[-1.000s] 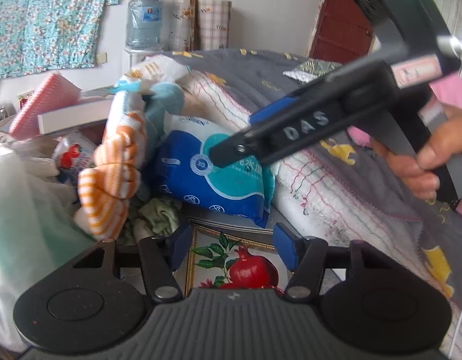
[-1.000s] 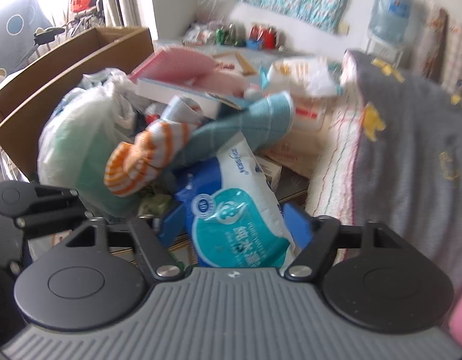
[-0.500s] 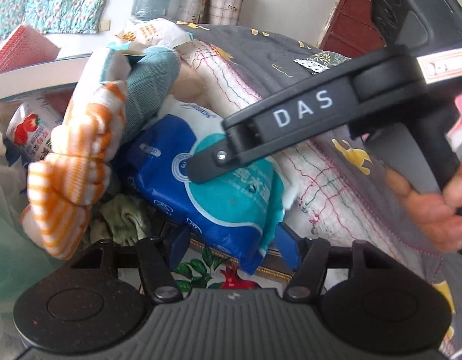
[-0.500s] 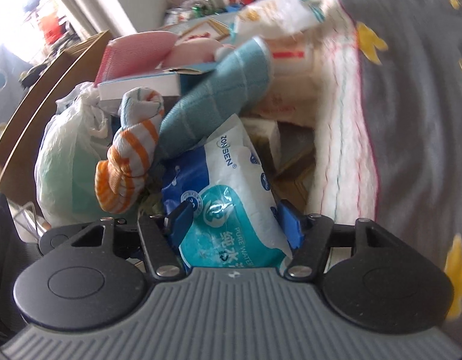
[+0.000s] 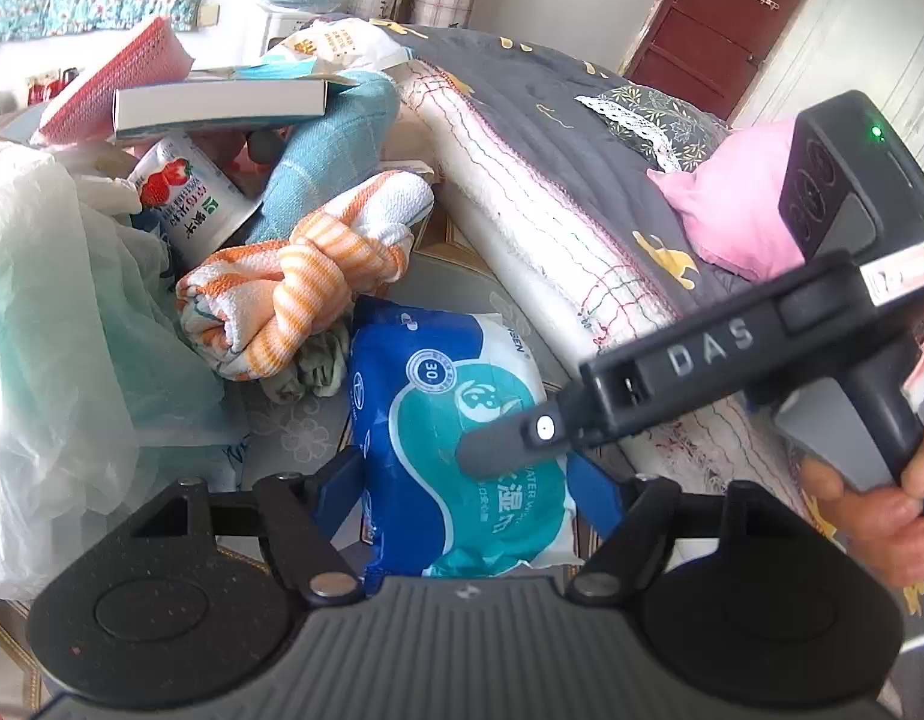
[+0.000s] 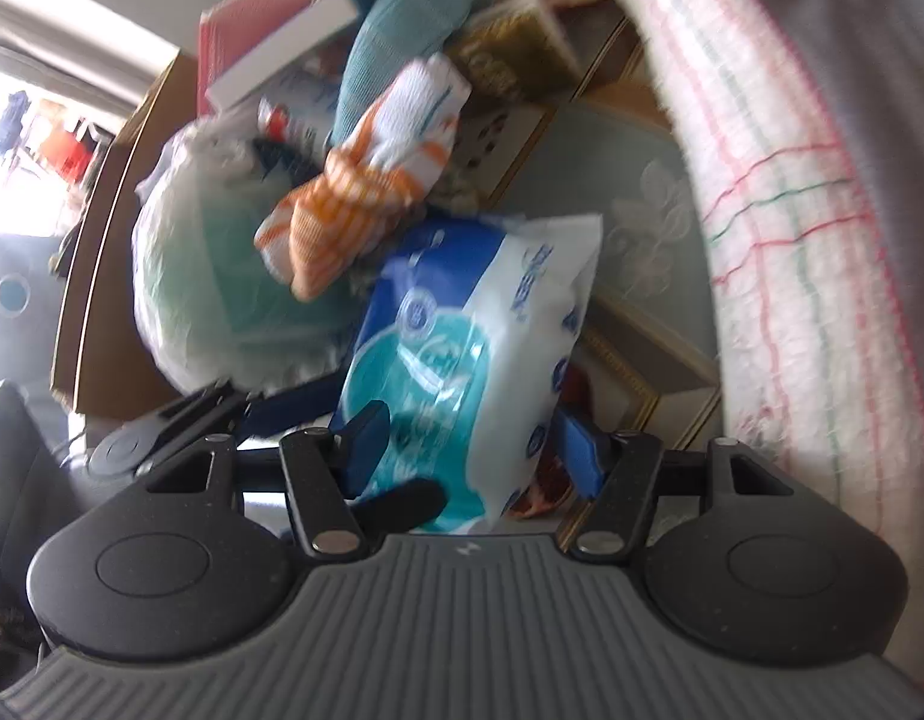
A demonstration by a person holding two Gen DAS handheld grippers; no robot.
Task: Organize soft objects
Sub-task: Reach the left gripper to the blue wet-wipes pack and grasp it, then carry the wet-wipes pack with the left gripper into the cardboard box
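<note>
A blue, teal and white wet-wipes pack (image 5: pixel 462 432) lies between the blue pads of my left gripper (image 5: pixel 468 492), whose jaws stand wide at its sides. My right gripper (image 6: pixel 462 444) also has the pack (image 6: pixel 474 348) between its open blue fingers (image 6: pixel 573 456); its body reaches in from the right in the left wrist view (image 5: pixel 690 378). An orange-and-white striped knotted towel (image 5: pixel 294 294) lies just beyond the pack, also in the right wrist view (image 6: pixel 366 192). A teal cloth roll (image 5: pixel 336 150) leans behind it.
A bulging translucent plastic bag (image 5: pixel 54 324) fills the left. A white box (image 5: pixel 222 105), pink book (image 5: pixel 126 72) and strawberry carton (image 5: pixel 186 198) sit behind. A bed with a grey quilt (image 5: pixel 552 132) and pink pillow (image 5: pixel 732 198) runs along the right. A cardboard box (image 6: pixel 96 240) stands beyond the bag.
Both grippers have tilted down and closed in over the wipes pack. The striped towel, which hung upright, now lies flat beyond the pack. The right view has rolled sideways.
</note>
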